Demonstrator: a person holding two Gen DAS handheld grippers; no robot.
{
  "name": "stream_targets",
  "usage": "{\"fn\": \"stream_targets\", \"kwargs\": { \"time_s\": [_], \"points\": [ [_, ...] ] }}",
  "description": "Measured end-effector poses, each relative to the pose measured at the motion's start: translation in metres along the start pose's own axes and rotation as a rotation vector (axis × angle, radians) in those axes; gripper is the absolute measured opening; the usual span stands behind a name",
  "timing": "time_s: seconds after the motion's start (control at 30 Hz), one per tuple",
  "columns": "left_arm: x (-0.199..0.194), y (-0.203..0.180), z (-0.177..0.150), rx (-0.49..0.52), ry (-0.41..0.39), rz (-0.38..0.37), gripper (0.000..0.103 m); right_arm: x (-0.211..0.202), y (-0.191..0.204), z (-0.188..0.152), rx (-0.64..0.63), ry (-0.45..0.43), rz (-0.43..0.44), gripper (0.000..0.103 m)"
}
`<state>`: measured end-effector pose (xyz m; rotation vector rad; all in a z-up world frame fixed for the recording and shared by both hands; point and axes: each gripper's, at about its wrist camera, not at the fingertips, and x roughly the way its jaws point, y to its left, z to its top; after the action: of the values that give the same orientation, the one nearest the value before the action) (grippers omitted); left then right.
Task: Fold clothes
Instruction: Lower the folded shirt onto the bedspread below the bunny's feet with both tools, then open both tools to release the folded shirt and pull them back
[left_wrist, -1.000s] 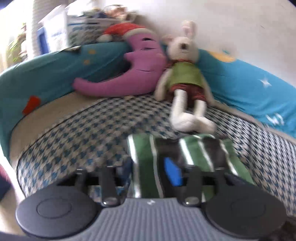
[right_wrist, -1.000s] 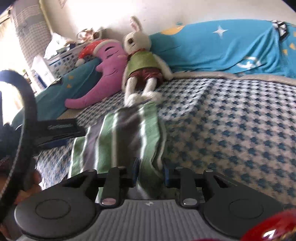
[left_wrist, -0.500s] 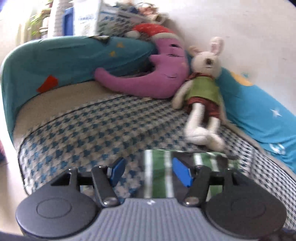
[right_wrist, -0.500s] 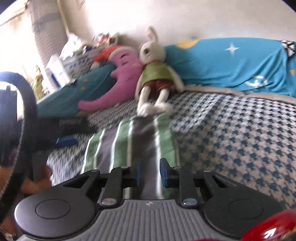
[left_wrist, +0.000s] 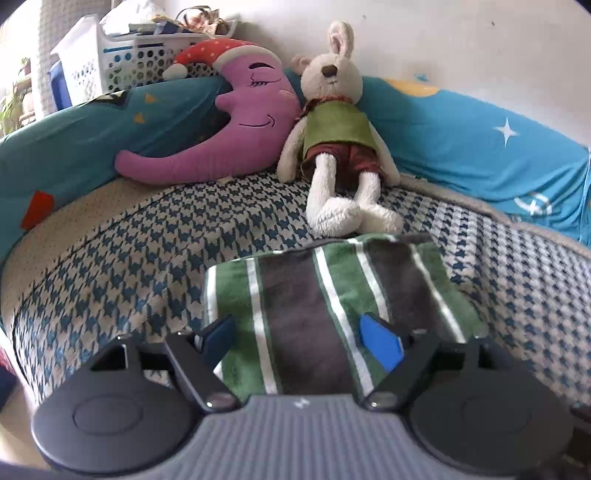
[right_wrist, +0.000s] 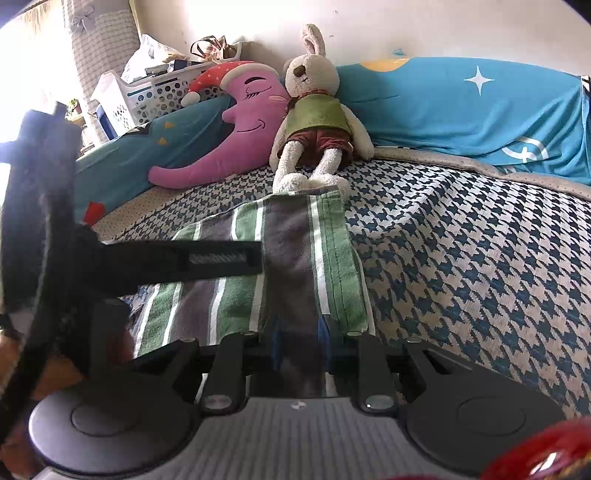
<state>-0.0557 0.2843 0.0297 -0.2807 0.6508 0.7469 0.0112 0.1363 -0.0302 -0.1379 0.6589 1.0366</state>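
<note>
Right gripper (right_wrist: 298, 345) is pinched in close on the near hem of the striped garment (right_wrist: 295, 251), blue pads either side of a dark stripe with cloth bunched between them, so I'd call that a hold on the fabric, probably to pin or lift that edge for a fold. Left gripper (left_wrist: 301, 341) is the opposite: jaws spread wide, hovering over the near edge with nothing between the pads, like it's lining up a grab or has just let go, can't tell which.

Garment itself is green with wide grey bands and thin white lines, soft and a bit fuzzy looking. It lies as a compact rectangle, and in the right wrist view a second layer seems to sit on top along the right side, with a stitched hem showing. So it looks at least partly folded.

It's on the bed (left_wrist: 147, 258), on a blue and cream houndstooth cover, its far edge just about touching the feet of a plush rabbit (left_wrist: 338, 122). Purple moon pillow (left_wrist: 229, 125) beside that.
</note>
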Motion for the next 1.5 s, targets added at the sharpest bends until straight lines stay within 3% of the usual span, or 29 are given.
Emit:
{"fn": "stream_targets", "kwargs": {
  "time_s": [0.27, 0.53, 0.7, 0.87, 0.97, 1.2, 1.5],
  "points": [
    [0.019, -0.004, 0.002, 0.022, 0.026, 0.017, 0.081, -0.002, -0.002, 0.002, 0.022, 0.007, 0.007, 0.023],
    [0.002, 0.011, 0.011, -0.066, 0.030, -0.065, 0.077, -0.018, -0.001, 0.010, 0.057, -0.027, 0.031, 0.023],
    [0.001, 0.013, 0.024, -0.074, 0.023, -0.099, 0.078, -0.025, 0.007, 0.011, 0.034, -0.013, 0.121, 0.023],
    [0.019, 0.011, 0.031, -0.024, 0.075, -0.130, 0.080, -0.021, 0.015, 0.008, -0.003, 0.027, 0.226, 0.023],
    [0.030, 0.009, 0.036, 0.006, 0.106, -0.148, 0.081, -0.013, 0.020, 0.001, -0.037, 0.063, 0.245, 0.023],
    [0.055, 0.020, 0.041, -0.019, 0.155, -0.171, 0.089, 0.000, 0.024, -0.010, -0.062, 0.098, 0.227, 0.023],
    [0.060, 0.024, 0.042, -0.026, 0.137, -0.176, 0.090, -0.008, 0.031, -0.016, -0.087, 0.118, 0.223, 0.025]
  ]
}}
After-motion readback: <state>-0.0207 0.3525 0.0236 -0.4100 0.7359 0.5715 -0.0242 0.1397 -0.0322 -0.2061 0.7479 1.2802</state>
